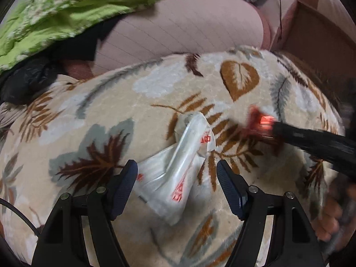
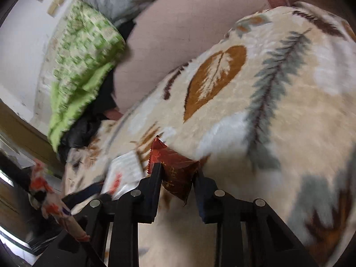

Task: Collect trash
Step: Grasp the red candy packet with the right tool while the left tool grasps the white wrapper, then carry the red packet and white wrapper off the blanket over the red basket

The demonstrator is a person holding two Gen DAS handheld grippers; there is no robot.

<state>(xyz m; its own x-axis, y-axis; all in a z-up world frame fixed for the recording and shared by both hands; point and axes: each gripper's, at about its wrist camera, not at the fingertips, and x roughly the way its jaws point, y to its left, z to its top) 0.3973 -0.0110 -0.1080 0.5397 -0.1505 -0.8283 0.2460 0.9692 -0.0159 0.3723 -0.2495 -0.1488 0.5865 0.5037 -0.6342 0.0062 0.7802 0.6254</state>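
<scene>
A crumpled clear plastic wrapper [image 1: 178,166] with red print lies on the leaf-patterned blanket [image 1: 111,102]. My left gripper [image 1: 176,176] is open, its fingers standing either side of the wrapper's near end. My right gripper [image 2: 178,171] is shut on a red snack packet [image 2: 173,169], held just above the blanket [image 2: 278,111]. In the left wrist view that red snack packet [image 1: 262,122] shows blurred at the tip of the right gripper's black fingers [image 1: 311,142], to the right of the wrapper. The clear wrapper [image 2: 124,173] appears blurred at the left of the right wrist view.
A green patterned quilt [image 1: 66,6] and a pink cushion [image 1: 178,26] lie beyond the blanket. A black plastic bag [image 1: 26,80] sits at the left edge. A brown box [image 1: 322,35] stands at the far right. A hand [image 1: 331,213] shows at lower right.
</scene>
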